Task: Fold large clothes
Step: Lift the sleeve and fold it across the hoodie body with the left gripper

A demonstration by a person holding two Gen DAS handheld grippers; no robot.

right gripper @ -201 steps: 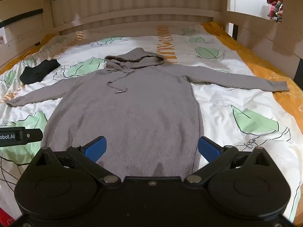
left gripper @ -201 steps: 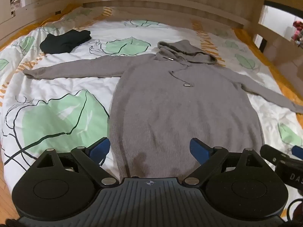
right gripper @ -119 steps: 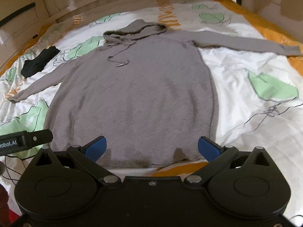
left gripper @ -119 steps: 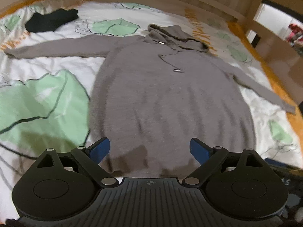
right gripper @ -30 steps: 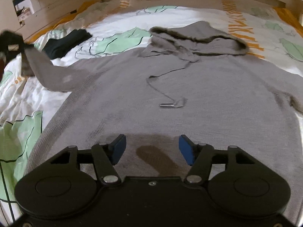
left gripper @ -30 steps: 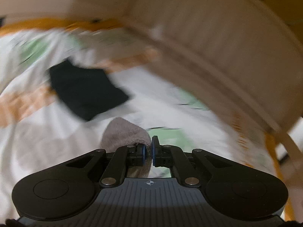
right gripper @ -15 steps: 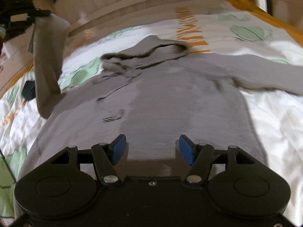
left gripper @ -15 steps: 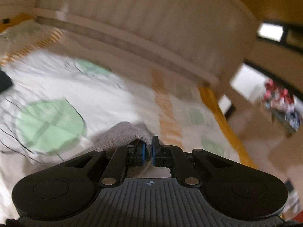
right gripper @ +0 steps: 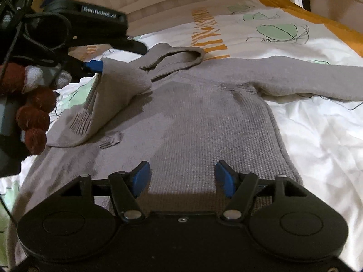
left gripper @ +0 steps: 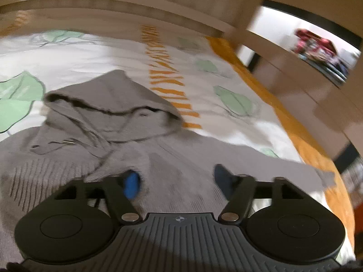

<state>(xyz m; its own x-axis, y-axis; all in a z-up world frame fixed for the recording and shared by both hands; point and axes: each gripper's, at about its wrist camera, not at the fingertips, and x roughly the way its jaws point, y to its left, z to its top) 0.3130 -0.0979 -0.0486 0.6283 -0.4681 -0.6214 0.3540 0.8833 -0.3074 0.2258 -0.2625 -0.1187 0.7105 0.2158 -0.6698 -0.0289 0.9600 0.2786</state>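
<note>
Bedsheet [right gripper: 317,136], folded sleeve [right gripper: 109,95] right-view only

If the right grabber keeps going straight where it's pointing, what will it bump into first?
Most likely the grey hoodie. The right gripper points down at its flat front, jaws open with nothing between them. How close it hovers is hard to judge.

Hoodie [left gripper: 172,158] motion-blurred in left view; right sleeve [right gripper: 317,77] cut off.
</note>
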